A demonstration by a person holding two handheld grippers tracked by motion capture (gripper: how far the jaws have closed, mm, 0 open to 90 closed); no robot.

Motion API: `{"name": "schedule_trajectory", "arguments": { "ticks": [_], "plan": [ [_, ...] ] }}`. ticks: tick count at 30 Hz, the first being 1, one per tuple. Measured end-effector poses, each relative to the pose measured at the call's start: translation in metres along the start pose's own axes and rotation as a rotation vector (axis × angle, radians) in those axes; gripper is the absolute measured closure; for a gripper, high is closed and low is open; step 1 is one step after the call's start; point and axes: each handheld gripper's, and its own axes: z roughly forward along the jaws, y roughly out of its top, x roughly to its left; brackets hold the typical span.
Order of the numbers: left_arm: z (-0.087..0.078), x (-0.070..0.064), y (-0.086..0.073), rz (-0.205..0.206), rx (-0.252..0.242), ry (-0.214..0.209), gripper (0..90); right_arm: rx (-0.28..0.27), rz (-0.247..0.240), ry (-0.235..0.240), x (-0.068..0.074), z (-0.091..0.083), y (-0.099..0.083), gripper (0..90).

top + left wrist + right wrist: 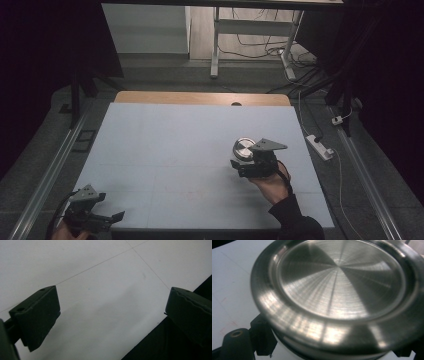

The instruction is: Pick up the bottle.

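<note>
**Left tongs idle at the near corner, right tongs on a steel dish**

Nearest the camera, at the bottom left of the high view, the left tongs (pixel 107 220) sit at the near left corner of the pale surface (pixel 165 150), held by a hand that comes in from the bottom edge. Its jaws stand wide apart and released, with nothing between them. In the left gripper view the same tongs (pixel 110 315) hang over bare white sheet crossed by thin seam lines, with the dark edge of the surface running under the right-hand jaw.

Further right, past the middle of the surface and well apart from the left tongs, the right tongs (pixel 246 159) are held by a hand (pixel 272 182) in a dark sleeve. They meet a round stainless-steel dish (pixel 243 148), which shines just beyond the grey three-cornered plate. In the right gripper view the dish (pixel 337 290) looms close, tilted, its brushed base and broad rim catching light. Black jaw parts show under its rim at the lower left and lower right, so the right tongs are clenched on the dish at its near edge. Whether the dish rests on the surface or is lifted off it cannot be told.
</note>
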Motion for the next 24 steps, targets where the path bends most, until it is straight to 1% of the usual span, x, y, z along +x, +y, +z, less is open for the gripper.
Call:
{"name": "schedule_trajectory", "arguments": {
  "ticks": [5, 12, 13, 14, 16, 24],
  "plan": [
    [0.0, 0.0, 0.0, -0.004, -0.001, 0.001, 0.2, 0.004, -0.018, 0.045, 0.015, 0.008, 0.005, 14.9],
    [0.0, 0.001, 0.0, -0.007, -0.007, -0.003, 0.1, 0.012, -0.062, 0.101, 0.038, 0.023, 0.013, 15.0],
    [0.0, 0.001, 0.0, -0.007, -0.007, -0.002, 0.1, 0.012, -0.073, 0.107, 0.041, 0.025, 0.014, 15.0],
    [0.0, 0.001, 0.0, -0.007, -0.005, -0.003, 0.1, 0.015, -0.071, 0.114, 0.045, 0.027, 0.015, 14.9],
    [0.0, 0.001, 0.0, -0.007, -0.005, -0.003, 0.1, 0.015, -0.084, 0.128, 0.051, 0.03, 0.017, 14.9],
    [0.0, 0.001, 0.0, -0.006, -0.004, -0.002, 0.0, 0.027, -0.125, 0.163, 0.071, 0.043, 0.021, 15.0]
  ]
}}
